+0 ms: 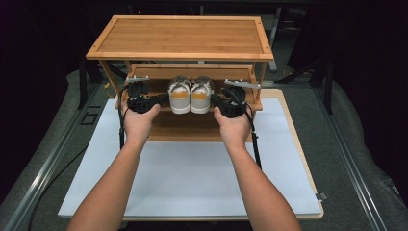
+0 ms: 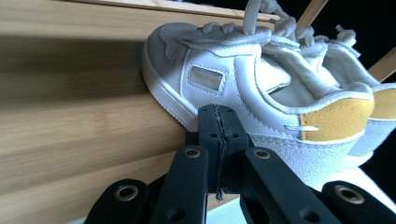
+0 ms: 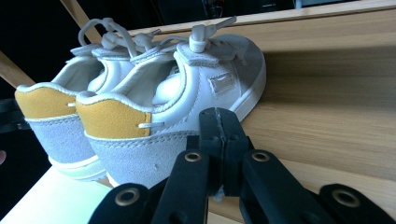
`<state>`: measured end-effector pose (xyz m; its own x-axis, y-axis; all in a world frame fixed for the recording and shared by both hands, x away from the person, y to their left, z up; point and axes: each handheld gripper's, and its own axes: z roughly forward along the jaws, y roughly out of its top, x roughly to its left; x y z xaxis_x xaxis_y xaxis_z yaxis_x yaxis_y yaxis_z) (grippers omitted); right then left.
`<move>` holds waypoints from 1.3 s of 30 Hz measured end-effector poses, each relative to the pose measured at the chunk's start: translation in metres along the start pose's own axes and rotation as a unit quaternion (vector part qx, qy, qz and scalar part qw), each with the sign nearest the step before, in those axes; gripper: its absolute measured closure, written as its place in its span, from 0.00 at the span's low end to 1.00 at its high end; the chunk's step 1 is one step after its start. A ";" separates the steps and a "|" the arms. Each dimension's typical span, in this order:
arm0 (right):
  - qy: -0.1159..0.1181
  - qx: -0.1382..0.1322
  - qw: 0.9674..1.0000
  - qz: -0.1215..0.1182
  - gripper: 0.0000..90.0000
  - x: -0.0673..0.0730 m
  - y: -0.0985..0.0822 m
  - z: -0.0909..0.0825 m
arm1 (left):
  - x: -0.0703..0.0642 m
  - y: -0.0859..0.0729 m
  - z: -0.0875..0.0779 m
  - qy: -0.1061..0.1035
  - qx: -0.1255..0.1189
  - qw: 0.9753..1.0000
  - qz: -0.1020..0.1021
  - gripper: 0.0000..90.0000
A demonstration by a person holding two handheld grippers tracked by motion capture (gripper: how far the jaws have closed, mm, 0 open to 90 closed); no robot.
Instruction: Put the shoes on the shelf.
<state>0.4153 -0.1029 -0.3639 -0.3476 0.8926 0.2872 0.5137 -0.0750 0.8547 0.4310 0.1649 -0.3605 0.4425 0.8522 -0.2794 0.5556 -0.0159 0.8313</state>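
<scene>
2 white sneakers w/ yellow heels, left shoe (image 1: 179, 96) + right shoe (image 1: 200, 95), side by side, touching, heels toward the near edge, on the middle shelf of 1 wooden rack (image 1: 183, 36) at the table's far end. 2 forearms reach fwd, roughly parallel. Left gripper (image 1: 161, 100) just left of the pair, right gripper (image 1: 215, 101) just right. Both clenched, jaws pressed together, nothing between them. Tips sit beside the shoe sides; contact unclear.
</scene>
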 end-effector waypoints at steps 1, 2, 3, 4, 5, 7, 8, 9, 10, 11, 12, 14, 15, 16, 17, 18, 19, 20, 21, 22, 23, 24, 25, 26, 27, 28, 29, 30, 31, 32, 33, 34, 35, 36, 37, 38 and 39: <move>0.008 0.001 1.000 -0.001 1.00 -0.001 0.000 0.001 | -0.001 0.002 0.003 0.006 0.002 1.000 0.010 1.00; 0.004 0.000 1.000 -0.001 1.00 -0.001 0.001 0.002 | -0.002 0.003 0.004 0.009 0.004 1.000 0.013 1.00; 0.004 0.000 1.000 -0.001 1.00 -0.001 0.001 0.002 | -0.002 0.003 0.004 0.009 0.004 1.000 0.013 1.00; 0.005 -0.001 1.000 0.000 1.00 -0.002 0.001 0.003 | -0.002 0.004 0.004 0.011 0.005 1.000 0.016 1.00; 0.005 -0.002 1.000 0.003 1.00 -0.002 0.001 0.003 | -0.002 0.005 0.006 0.012 0.005 1.000 0.016 1.00; 0.012 -0.006 1.000 0.011 1.00 -0.004 0.003 0.006 | -0.001 0.007 0.008 0.011 0.002 1.000 0.014 1.00; 0.012 -0.006 1.000 0.011 1.00 -0.004 0.003 0.006 | -0.001 0.007 0.008 0.011 0.002 1.000 0.014 1.00; 0.012 -0.008 1.000 0.017 1.00 -0.006 0.004 0.008 | 0.000 0.008 0.011 0.009 -0.001 1.000 0.012 1.00; 0.012 -0.008 1.000 0.017 1.00 -0.006 0.004 0.008 | 0.000 0.008 0.011 0.009 -0.001 1.000 0.012 1.00; 0.019 -0.006 1.000 0.024 1.00 -0.009 0.005 0.010 | 0.003 0.009 0.013 0.006 -0.002 1.000 0.010 1.00; 0.012 -0.004 1.000 0.025 1.00 -0.009 0.006 0.011 | 0.003 0.009 0.013 0.006 -0.002 1.000 0.010 1.00; 0.018 -0.005 1.000 0.024 1.00 -0.010 0.007 0.013 | 0.005 0.011 0.016 0.006 -0.004 1.000 0.009 1.00; 0.013 0.003 1.000 0.014 1.00 -0.010 0.010 0.015 | 0.006 0.013 0.019 0.006 -0.004 1.000 0.009 1.00; 0.005 -0.002 1.000 0.013 1.00 -0.010 0.011 0.018 | 0.008 0.014 0.021 0.006 -0.004 1.000 0.011 1.00; 0.001 -0.004 1.000 0.007 1.00 -0.010 0.012 0.020 | 0.008 0.015 0.023 0.007 -0.006 1.000 0.010 1.00; -0.003 -0.004 1.000 0.000 1.00 -0.009 0.013 0.021 | 0.008 0.015 0.023 0.007 -0.006 1.000 0.010 1.00; -0.005 -0.004 1.000 -0.007 1.00 -0.009 0.014 0.023 | 0.011 0.016 0.026 0.008 -0.007 1.000 0.003 1.00; -0.009 0.000 1.000 -0.009 1.00 -0.008 0.015 0.025 | 0.011 0.016 0.026 0.008 -0.007 1.000 0.003 1.00; -0.010 0.001 1.000 -0.011 1.00 -0.008 0.016 0.026 | 0.013 0.019 0.029 0.013 -0.006 1.000 0.005 1.00; -0.010 0.001 1.000 -0.011 1.00 -0.008 0.016 0.026 | 0.013 0.019 0.029 0.013 -0.006 1.000 0.005 1.00; -0.009 0.003 1.000 -0.013 1.00 -0.008 0.018 0.029 | 0.015 0.022 0.031 0.016 -0.003 1.000 0.003 1.00; -0.009 0.003 1.000 -0.013 1.00 -0.008 0.018 0.029 | 0.015 0.022 0.031 0.016 -0.003 1.000 0.003 1.00; -0.009 0.004 1.000 -0.012 1.00 -0.009 0.019 0.032 | 0.016 0.022 0.034 0.013 -0.005 1.000 0.000 1.00; -0.009 0.004 1.000 -0.012 1.00 -0.009 0.019 0.032 | 0.016 0.022 0.034 0.013 -0.005 1.000 0.000 1.00; -0.007 0.000 1.000 -0.008 1.00 -0.011 0.020 0.034 | 0.017 0.022 0.035 0.010 -0.004 1.000 -0.002 1.00; -0.007 0.000 1.000 -0.008 1.00 -0.011 0.020 0.034 | 0.017 0.022 0.035 0.010 -0.004 1.000 -0.002 1.00; -0.004 0.006 1.000 -0.008 1.00 -0.013 0.021 0.034 | 0.018 0.023 0.035 0.007 -0.001 1.000 -0.004 1.00; -0.012 0.007 1.000 -0.009 1.00 -0.013 0.023 0.037 | 0.019 0.024 0.037 0.006 -0.003 1.000 -0.008 1.00; -0.014 0.009 1.000 -0.010 1.00 -0.013 0.024 0.038 | 0.019 0.024 0.038 0.007 -0.004 1.000 -0.010 1.00; -0.016 0.006 1.000 -0.012 1.00 -0.013 0.024 0.039 | 0.019 0.025 0.039 0.009 -0.004 1.000 -0.011 1.00; -0.017 0.009 1.000 -0.015 1.00 -0.013 0.025 0.040 | 0.020 0.026 0.039 0.008 -0.001 1.000 -0.006 1.00; -0.018 0.008 1.000 -0.016 1.00 -0.014 0.025 0.041 | 0.020 0.026 0.040 0.009 0.001 1.000 -0.005 1.00; -0.017 0.006 1.000 -0.015 1.00 -0.014 0.026 0.042 | 0.020 0.026 0.041 0.010 0.001 1.000 -0.008 1.00; -0.018 0.010 1.000 -0.018 1.00 -0.015 0.026 0.043 | 0.021 0.026 0.043 0.011 0.001 1.000 -0.009 1.00; -0.022 0.009 1.000 -0.018 1.00 -0.015 0.027 0.045 | 0.021 0.026 0.045 0.010 -0.003 1.000 -0.013 1.00; -0.022 0.009 1.000 -0.018 1.00 -0.015 0.027 0.045 | 0.021 0.026 0.045 0.010 -0.003 1.000 -0.013 1.00; -0.020 0.012 1.000 -0.017 1.00 -0.018 0.027 0.047 | 0.022 0.026 0.046 0.008 -0.004 1.000 -0.014 1.00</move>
<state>0.4721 -0.0997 -0.3664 -0.3336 0.9119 0.2392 0.5206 -0.0333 0.8532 0.4874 0.1592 -0.3667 0.4151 0.8608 -0.2946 0.5613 0.0125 0.8275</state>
